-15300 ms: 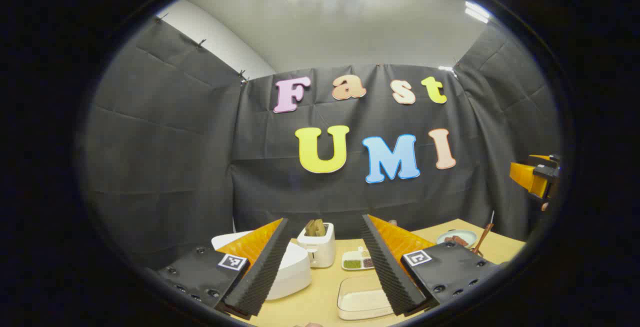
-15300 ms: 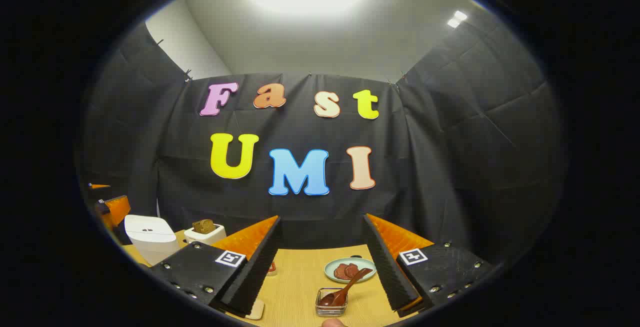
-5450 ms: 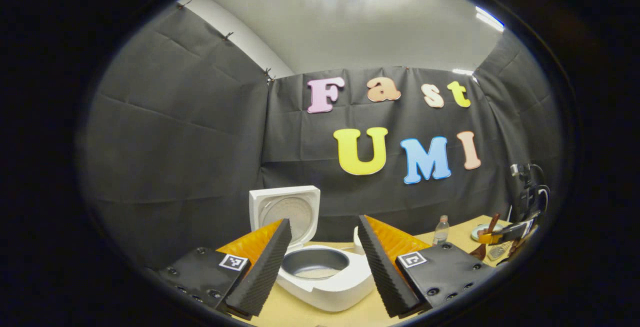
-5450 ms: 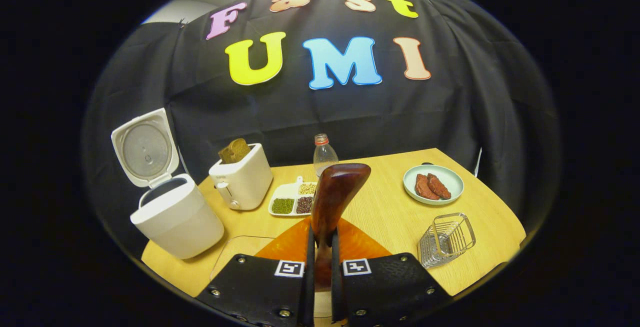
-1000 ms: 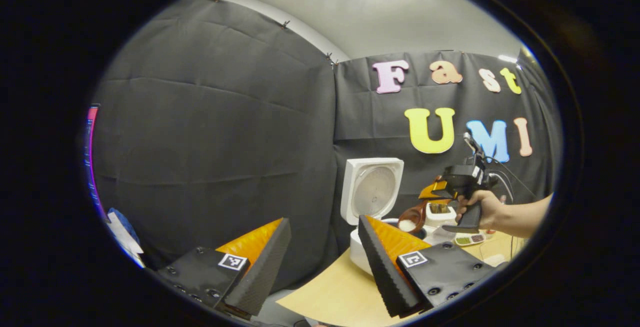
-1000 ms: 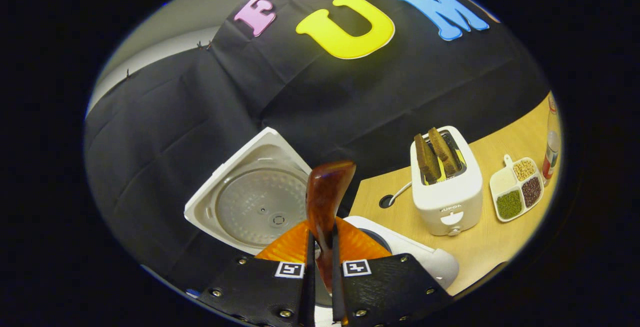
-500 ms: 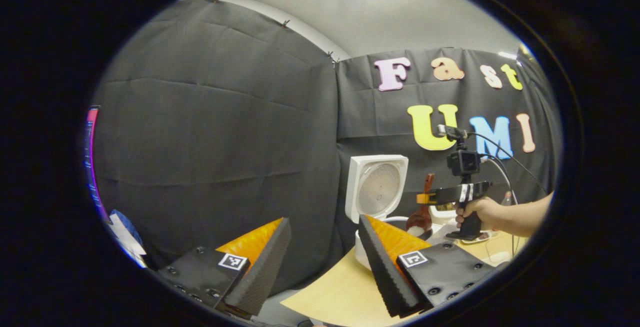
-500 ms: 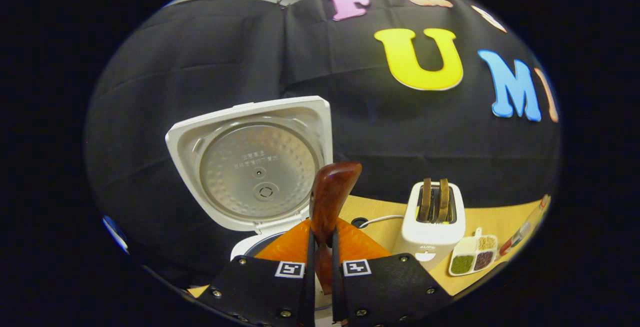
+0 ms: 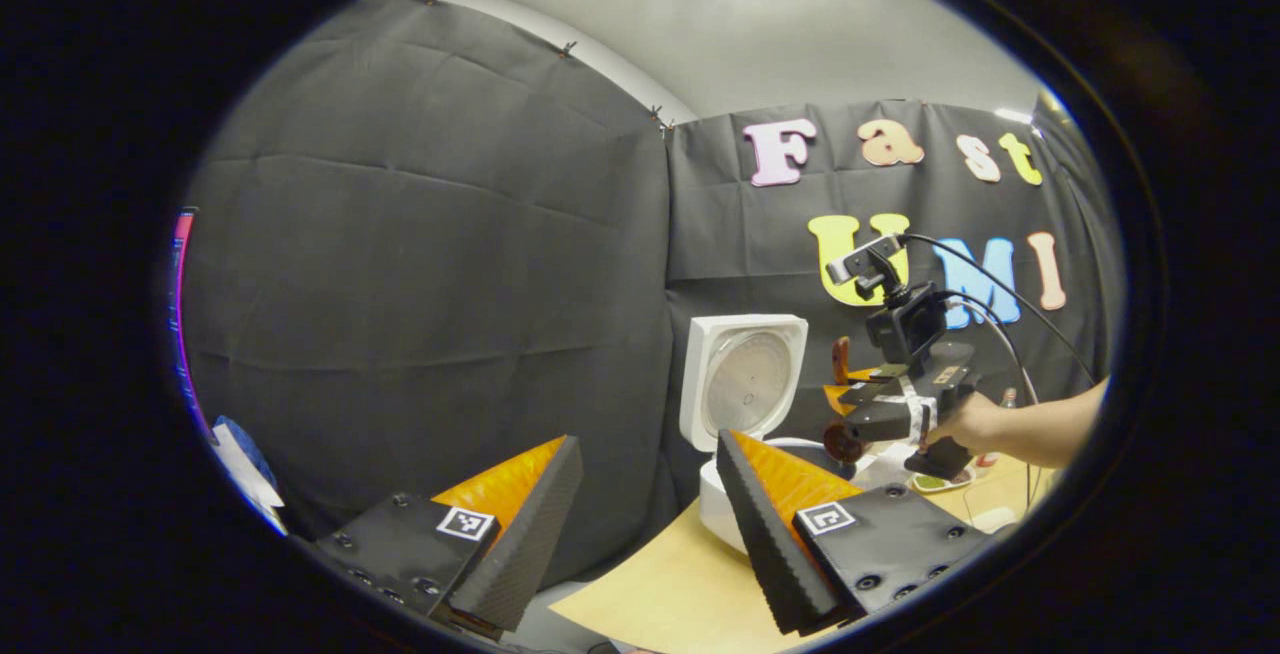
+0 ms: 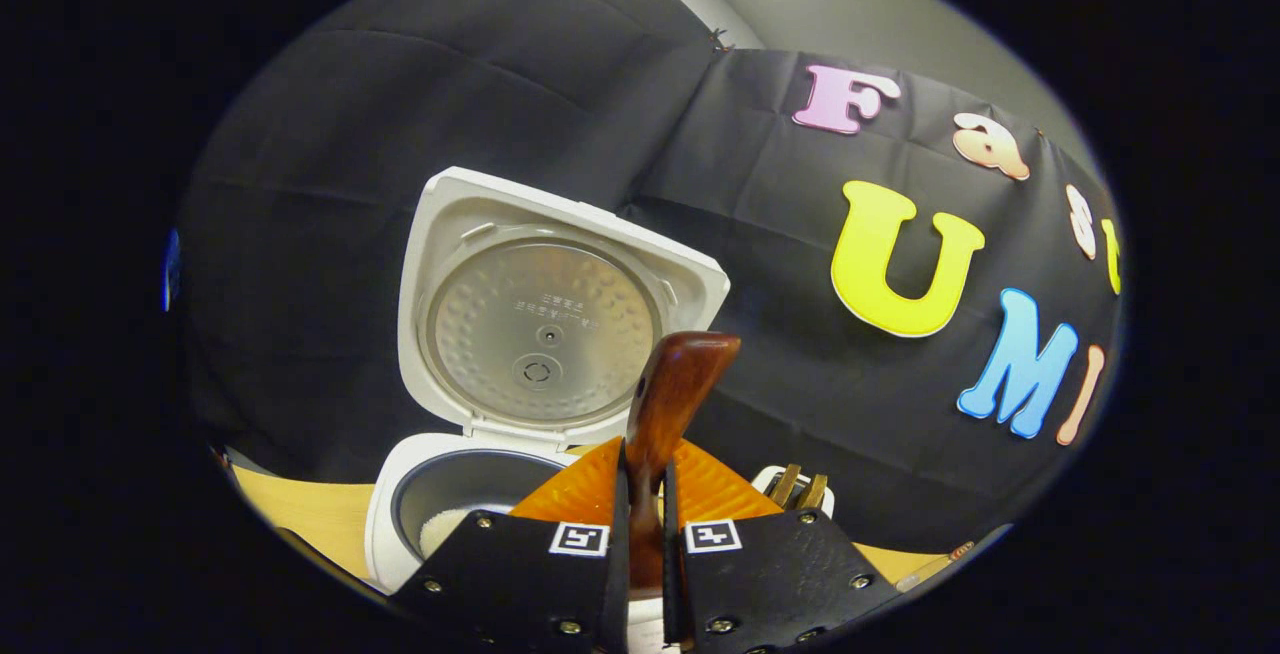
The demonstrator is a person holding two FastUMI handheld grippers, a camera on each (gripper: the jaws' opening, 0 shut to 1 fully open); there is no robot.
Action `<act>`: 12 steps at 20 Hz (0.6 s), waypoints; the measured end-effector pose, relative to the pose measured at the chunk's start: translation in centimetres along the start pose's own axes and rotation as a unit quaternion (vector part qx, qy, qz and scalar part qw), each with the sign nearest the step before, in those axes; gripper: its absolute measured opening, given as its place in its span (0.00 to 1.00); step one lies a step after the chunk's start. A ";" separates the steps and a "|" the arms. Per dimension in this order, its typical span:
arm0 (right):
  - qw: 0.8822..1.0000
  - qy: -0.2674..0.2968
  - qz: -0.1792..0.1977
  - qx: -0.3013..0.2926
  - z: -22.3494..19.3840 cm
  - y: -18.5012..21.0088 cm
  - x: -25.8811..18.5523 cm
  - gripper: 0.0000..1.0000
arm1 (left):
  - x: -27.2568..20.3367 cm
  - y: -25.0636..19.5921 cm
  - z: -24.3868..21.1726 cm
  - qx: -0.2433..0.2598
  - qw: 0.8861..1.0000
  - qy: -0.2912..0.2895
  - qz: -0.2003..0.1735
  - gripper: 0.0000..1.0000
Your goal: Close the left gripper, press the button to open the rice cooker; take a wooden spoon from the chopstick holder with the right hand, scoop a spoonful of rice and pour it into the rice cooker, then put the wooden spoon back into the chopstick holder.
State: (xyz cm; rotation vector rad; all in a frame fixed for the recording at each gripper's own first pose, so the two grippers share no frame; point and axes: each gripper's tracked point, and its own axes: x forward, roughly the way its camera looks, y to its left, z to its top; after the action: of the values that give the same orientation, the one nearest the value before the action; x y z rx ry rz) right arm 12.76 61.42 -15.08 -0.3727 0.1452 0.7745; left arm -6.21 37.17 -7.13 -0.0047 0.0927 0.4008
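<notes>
Wooden spoon (image 10: 668,404) clamped in right tongs (image 10: 641,534) over open rice cooker (image 10: 440,504) | pour judged underway | left tongs (image 9: 640,519) held agape, idle | next: spoon returned to holder.

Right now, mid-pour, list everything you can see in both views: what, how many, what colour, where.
White square rice cooker: one, lid up, white rice in its grey pot, on the table's left end.
Reddish-brown wooden spoon: one, handle pinched in the right claw, above the cooker.
White toaster: one, brown bread slices in it, right of the cooker.
Light wood table: one, under everything.
Right claw: shut on the spoon handle.
Left claw: open, holding nothing, off the table's left edge.
Person's hand: one, gripping the right claw's handle.
</notes>
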 end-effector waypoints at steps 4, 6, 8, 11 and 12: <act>0.999 0.021 0.014 0.044 -0.7 0.3 0.1 0.14 | -0.2 0.2 0.0 0.000 1.000 -0.001 0.001 0.91; 0.993 0.040 0.025 0.109 -1.0 0.7 0.0 0.13 | -0.4 0.4 0.1 0.001 1.000 -0.002 0.002 0.91; 0.983 0.051 0.028 0.175 -1.0 0.7 -0.2 0.14 | -0.6 0.7 0.4 0.004 1.000 -0.005 0.004 0.94; 0.967 0.059 0.032 0.247 -0.7 0.2 -0.6 0.14 | -0.6 0.9 1.0 0.002 1.000 -0.007 0.005 0.94; 0.960 0.062 0.036 0.272 -0.6 0.2 -1.0 0.14 | -0.6 0.8 1.1 0.000 1.000 -0.008 0.004 0.94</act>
State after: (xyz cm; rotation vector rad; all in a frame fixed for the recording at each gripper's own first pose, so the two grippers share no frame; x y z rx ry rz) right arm 11.90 60.65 -15.38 0.1085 0.4795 0.7500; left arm -6.98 37.73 -5.99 -0.0011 0.0764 0.4077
